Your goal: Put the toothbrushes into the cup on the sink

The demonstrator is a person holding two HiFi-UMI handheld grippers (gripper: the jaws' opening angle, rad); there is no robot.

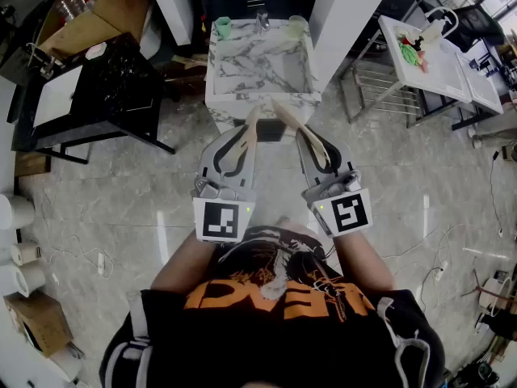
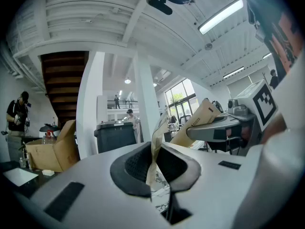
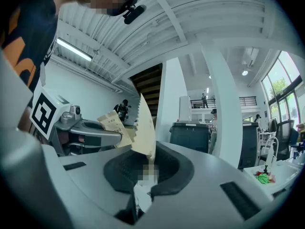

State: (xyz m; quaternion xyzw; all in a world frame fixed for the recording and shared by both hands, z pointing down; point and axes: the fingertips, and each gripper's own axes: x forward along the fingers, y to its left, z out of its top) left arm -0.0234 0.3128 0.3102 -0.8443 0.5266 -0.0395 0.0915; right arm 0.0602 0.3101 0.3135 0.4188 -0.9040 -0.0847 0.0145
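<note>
Two wrapped toothbrushes carried level toward the sink, not yet in any cup.

Facing the marble sink [image 1: 258, 97] from a little way back. Left hand-held gripper [image 1: 242, 136] and right hand-held gripper [image 1: 311, 142] each pinching one paper-wrapped toothbrush, the left one [image 1: 254, 128] and the right one [image 1: 292, 124]. Gripped low, leaving the long ends free and pointing at the basin, probably for dropping in end first. Tips leaning together, near but seemingly apart. Green cup [image 1: 223, 27] and pale cup [image 1: 297, 25] upright on the back rim, either side of the tap [image 1: 262, 21]; not clear which to use.
</note>
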